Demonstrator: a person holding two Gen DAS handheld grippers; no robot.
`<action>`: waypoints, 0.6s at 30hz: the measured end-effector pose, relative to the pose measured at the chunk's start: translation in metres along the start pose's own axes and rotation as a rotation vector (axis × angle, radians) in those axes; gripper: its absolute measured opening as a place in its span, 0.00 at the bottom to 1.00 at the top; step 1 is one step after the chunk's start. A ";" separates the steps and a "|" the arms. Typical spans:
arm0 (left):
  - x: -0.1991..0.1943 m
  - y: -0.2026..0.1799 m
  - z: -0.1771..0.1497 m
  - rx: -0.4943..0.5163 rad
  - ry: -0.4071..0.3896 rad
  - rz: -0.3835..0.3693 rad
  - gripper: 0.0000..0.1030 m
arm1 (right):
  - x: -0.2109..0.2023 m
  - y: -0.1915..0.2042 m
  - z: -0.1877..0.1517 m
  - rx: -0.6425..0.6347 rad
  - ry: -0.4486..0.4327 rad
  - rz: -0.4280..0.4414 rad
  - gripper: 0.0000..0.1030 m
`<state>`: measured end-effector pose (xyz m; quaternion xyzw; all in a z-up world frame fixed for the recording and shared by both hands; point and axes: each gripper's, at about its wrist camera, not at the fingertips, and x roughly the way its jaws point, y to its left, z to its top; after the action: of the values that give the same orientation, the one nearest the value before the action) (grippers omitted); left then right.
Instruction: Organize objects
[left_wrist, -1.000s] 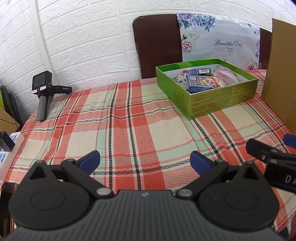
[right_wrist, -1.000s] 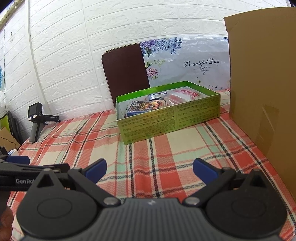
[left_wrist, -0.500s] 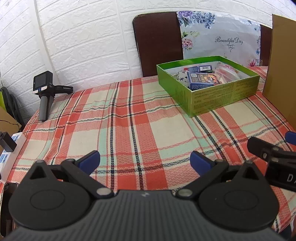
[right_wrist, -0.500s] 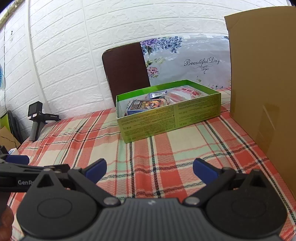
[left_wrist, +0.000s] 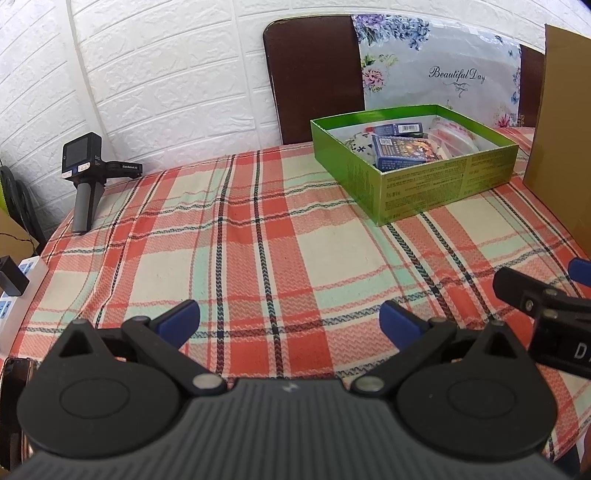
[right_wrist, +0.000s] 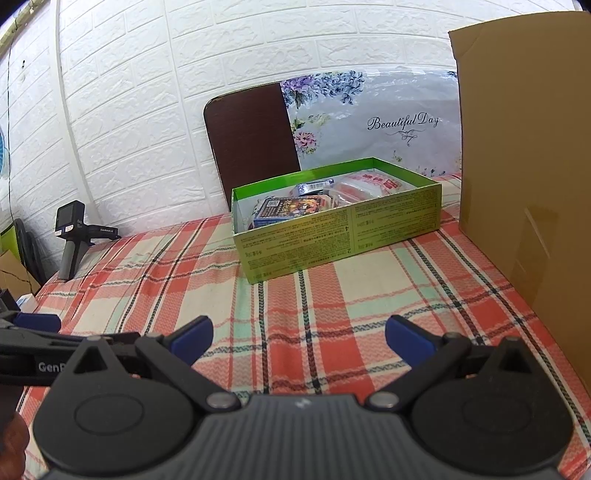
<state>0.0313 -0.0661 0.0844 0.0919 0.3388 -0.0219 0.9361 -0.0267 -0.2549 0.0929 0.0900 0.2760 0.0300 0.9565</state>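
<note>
A shallow rectangular green cardboard box (left_wrist: 413, 173) sits open at the far right of the table (left_wrist: 258, 258), which is covered with a red, cream and mint plaid cloth. Inside the box, a dark blue printed packet (left_wrist: 404, 151) lies towards the near left, a second blue carton with a barcode (left_wrist: 397, 129) lies behind it against the far wall, and a clear wrapped pack with red print (left_wrist: 452, 136) fills the right part; a white patterned item shows at the left edge, too hidden to identify. Just right of the box stands a tall brown cardboard panel (right_wrist: 524, 147). The left claw (left_wrist: 290, 319) hovers above the near cloth with its blue-tipped fingers wide apart and nothing between them. The right claw (right_wrist: 299, 334) does likewise, well short of the box. A black handheld camera on a grey grip (left_wrist: 86, 177) stands at the far left corner.
</note>
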 end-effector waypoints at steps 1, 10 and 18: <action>0.000 0.000 0.000 -0.001 0.003 -0.001 1.00 | 0.000 0.000 0.000 0.000 0.000 0.000 1.00; 0.001 -0.002 0.000 0.004 0.007 -0.005 1.00 | 0.000 0.000 0.000 0.001 -0.002 0.000 1.00; 0.002 -0.003 0.000 -0.003 0.016 -0.006 1.00 | 0.000 -0.001 0.001 0.008 0.000 -0.003 1.00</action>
<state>0.0321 -0.0689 0.0829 0.0898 0.3468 -0.0233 0.9334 -0.0260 -0.2556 0.0936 0.0934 0.2763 0.0275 0.9561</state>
